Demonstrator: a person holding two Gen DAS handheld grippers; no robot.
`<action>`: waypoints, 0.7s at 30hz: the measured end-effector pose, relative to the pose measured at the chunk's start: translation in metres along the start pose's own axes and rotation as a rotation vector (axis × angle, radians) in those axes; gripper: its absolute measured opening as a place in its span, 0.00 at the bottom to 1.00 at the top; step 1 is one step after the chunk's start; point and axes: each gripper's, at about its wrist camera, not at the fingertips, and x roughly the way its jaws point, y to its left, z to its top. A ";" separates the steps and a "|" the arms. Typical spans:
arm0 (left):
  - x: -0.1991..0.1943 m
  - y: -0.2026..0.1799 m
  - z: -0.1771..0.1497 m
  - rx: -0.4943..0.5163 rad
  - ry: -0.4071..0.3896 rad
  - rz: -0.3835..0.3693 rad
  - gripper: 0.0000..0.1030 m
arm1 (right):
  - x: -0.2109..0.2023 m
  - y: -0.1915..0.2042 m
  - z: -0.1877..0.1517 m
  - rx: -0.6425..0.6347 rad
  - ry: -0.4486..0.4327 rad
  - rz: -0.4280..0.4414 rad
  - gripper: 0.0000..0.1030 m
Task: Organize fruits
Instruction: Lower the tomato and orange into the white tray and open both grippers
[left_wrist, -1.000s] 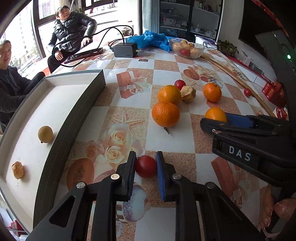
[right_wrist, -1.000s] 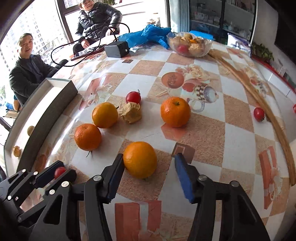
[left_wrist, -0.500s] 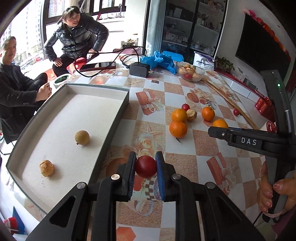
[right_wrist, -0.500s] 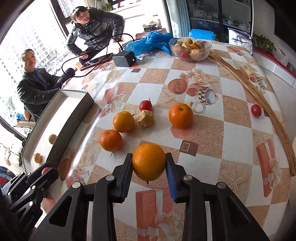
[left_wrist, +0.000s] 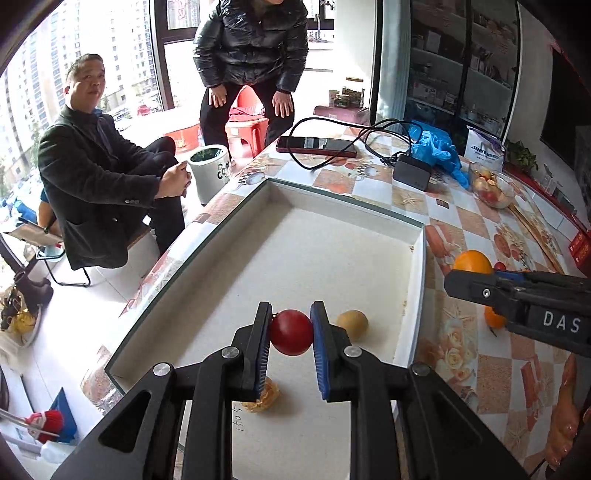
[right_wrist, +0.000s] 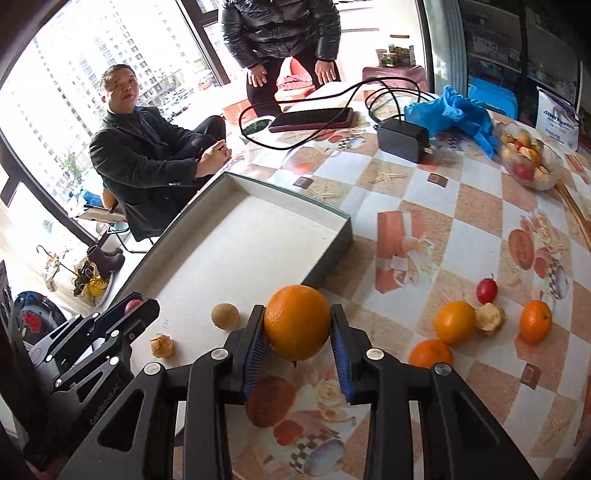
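Carrying a red fruit (left_wrist: 291, 332) in the left gripper (left_wrist: 291, 334) and an orange (right_wrist: 297, 322) in the right gripper (right_wrist: 298, 332); the tray (left_wrist: 416, 295) holds two, with perhaps five loose at three o'clock.

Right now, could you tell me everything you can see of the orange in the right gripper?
The orange is round, bright and dimpled, seemingly whole, with a small dark nub under it. The right gripper is shut on it, blue pads pressing both flanks. It hangs lifted beside the near corner of the tray, touching nothing else.

left hand-held gripper (left_wrist: 291, 332): black frame | blue pads | silver screws | right hand-held gripper (right_wrist: 297, 328): same, "DAS" lettering
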 end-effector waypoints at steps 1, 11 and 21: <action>0.005 0.004 -0.001 -0.008 0.010 0.007 0.23 | 0.008 0.008 0.004 -0.010 0.007 0.007 0.34; 0.034 0.013 -0.015 -0.040 0.061 0.022 0.23 | 0.050 0.041 0.012 -0.076 0.047 -0.024 0.34; 0.027 0.010 -0.020 -0.031 0.007 0.046 0.69 | 0.051 0.036 0.014 -0.071 0.050 0.000 0.91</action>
